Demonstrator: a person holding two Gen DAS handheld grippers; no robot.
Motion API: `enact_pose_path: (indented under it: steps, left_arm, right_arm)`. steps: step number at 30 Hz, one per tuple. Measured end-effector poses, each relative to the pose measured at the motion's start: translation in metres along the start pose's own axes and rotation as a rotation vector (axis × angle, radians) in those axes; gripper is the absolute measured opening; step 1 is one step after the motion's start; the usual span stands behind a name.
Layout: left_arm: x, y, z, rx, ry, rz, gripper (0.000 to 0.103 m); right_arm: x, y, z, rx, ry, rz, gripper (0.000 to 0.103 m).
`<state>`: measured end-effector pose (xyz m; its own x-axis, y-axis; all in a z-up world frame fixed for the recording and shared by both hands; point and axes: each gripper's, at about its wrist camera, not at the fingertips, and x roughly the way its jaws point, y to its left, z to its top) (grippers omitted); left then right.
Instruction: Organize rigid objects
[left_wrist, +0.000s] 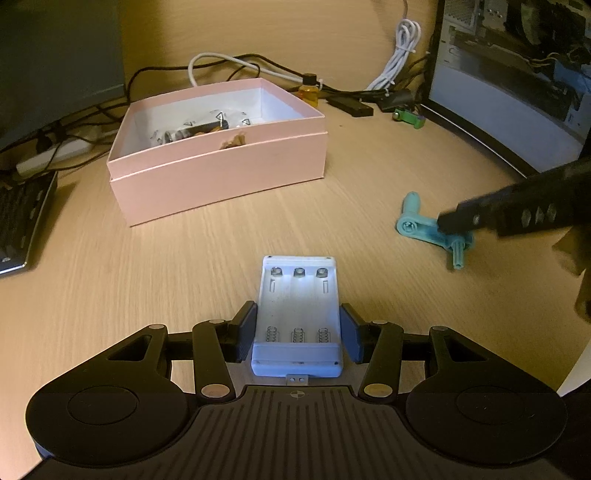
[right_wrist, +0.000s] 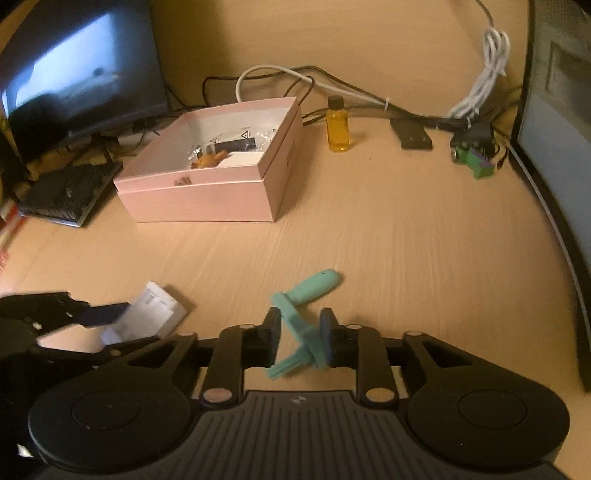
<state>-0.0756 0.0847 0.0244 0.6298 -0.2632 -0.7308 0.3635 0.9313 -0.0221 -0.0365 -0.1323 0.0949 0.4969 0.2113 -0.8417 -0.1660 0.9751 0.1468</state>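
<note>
Straddling the light, stiff white battery holder (left_wrist: 297, 314) by its long sides, the left gripper (left_wrist: 298, 330) is sitting open, while the right gripper (right_wrist: 300, 341) is closing around the teal plastic crank (right_wrist: 303, 317)'s thin flat arm.

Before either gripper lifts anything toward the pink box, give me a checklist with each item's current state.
1. Left gripper straddles the white battery holder: ok.
2. Left pads pressed against the holder: cannot tell.
3. Right gripper around the teal crank part: ok, though only one finger clearly touches it.
4. Pink box open on top: ok.
5. Free space inside the box: cannot tell, several items already lie there.
6. Desk path from both parts to the box unobstructed: ok.
</note>
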Motion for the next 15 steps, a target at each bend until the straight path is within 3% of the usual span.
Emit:
enact_pose_path:
  steps: [4, 8, 12, 15]
  left_arm:
    - [0.0, -0.002, -0.001, 0.011, -0.006, 0.008, 0.053]
    - [0.0, -0.005, -0.002, 0.014, -0.012, 0.024, 0.053]
    - [-0.001, -0.004, -0.002, 0.001, -0.009, 0.027, 0.053]
    - [-0.002, -0.001, -0.001, -0.031, -0.002, 0.018, 0.053]
  right_arm:
    - [0.014, 0.002, -0.012, -0.066, 0.052, -0.023, 0.028]
    - [0.012, 0.0, -0.021, -0.101, 0.017, -0.009, 0.029]
    - [0.005, -0.001, -0.014, -0.105, 0.056, 0.056, 0.028]
    - [-0.014, 0.008, -0.011, -0.166, 0.008, 0.078, 0.028]
